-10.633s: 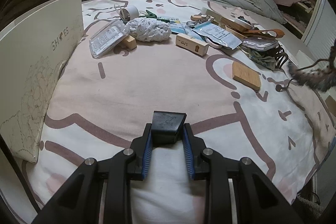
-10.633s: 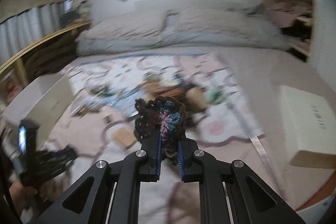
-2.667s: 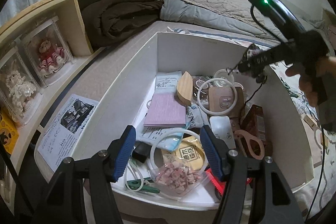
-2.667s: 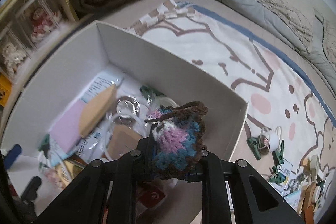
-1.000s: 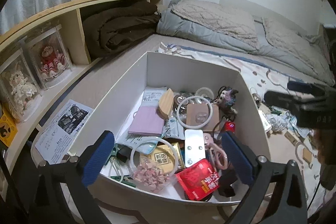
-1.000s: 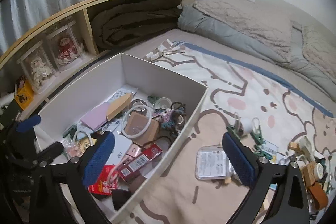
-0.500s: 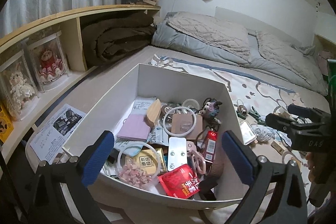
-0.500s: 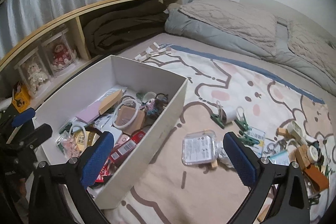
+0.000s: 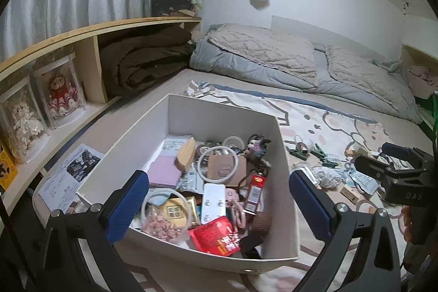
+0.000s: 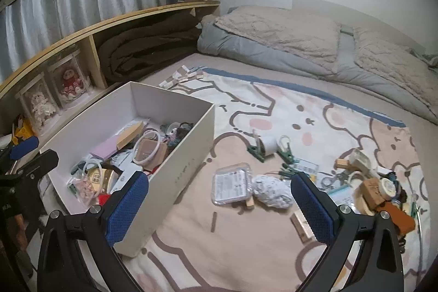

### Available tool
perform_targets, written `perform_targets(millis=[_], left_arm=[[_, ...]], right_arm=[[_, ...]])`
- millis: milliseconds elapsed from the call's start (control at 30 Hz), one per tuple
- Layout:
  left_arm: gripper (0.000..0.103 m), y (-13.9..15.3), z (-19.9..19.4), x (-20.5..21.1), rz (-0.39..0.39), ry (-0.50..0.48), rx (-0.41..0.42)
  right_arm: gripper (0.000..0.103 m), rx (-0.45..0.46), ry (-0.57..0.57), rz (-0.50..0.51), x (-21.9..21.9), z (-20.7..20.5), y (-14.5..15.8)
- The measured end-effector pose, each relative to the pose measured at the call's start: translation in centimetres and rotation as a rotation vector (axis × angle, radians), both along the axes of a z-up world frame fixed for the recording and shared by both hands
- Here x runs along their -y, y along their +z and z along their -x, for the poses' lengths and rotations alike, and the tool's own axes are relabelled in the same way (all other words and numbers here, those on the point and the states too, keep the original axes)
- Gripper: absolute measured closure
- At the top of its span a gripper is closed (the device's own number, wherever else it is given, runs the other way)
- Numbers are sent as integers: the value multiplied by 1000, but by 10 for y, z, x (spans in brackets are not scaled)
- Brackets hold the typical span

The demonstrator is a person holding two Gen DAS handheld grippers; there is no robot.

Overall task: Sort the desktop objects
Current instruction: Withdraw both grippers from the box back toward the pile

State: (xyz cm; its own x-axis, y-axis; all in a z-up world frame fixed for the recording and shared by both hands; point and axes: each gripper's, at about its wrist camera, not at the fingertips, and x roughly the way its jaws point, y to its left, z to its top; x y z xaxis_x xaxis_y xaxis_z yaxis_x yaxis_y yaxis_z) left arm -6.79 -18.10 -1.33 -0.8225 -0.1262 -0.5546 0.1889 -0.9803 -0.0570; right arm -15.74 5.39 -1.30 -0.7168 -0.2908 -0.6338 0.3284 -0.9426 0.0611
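So the small crocheted piece in brown, blue and pink yarn (image 9: 256, 147) is sitting inside the white rectangular cardboard box (image 9: 284, 144), up near its far right corner, a lumpy knot of yarn with a dark brown edge. In the right wrist view only a bit of it (image 10: 179, 133) peeks over the box wall (image 10: 189, 155), left of centre.

The box is pretty stuffed: a lilac notepad (image 9: 164, 173), a pale wooden block (image 9: 186, 152) leaning on it, a white plastic ring (image 9: 219, 164) lying over a brown card, a white flat gadget (image 9: 213, 203), a red snack packet (image 9: 219, 237) at the near edge, and a clear bag of pinkish bits (image 9: 161, 226) at lower left.

The left gripper (image 9: 219, 204) is spread wide with nothing between the blue pads, hanging over the near half of the box; the yarn piece is above and ahead of the gap, well apart from both fingers. The right gripper (image 10: 219, 205) is also wide apart and empty, over the cartoon-print bed sheet (image 10: 273, 111), with a clear plastic lidded case (image 10: 232, 184) and a white crumpled wad (image 10: 269, 190) lying between its fingers in frame.
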Motion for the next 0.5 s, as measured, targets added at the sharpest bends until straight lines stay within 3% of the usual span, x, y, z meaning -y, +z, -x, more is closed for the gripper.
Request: perform_targets(millis=[500], left_arm=[[0,-21,-9,-61,-17,-118,-18]], right_arm=[[0,-2,-136,57,-67,-40,-17]])
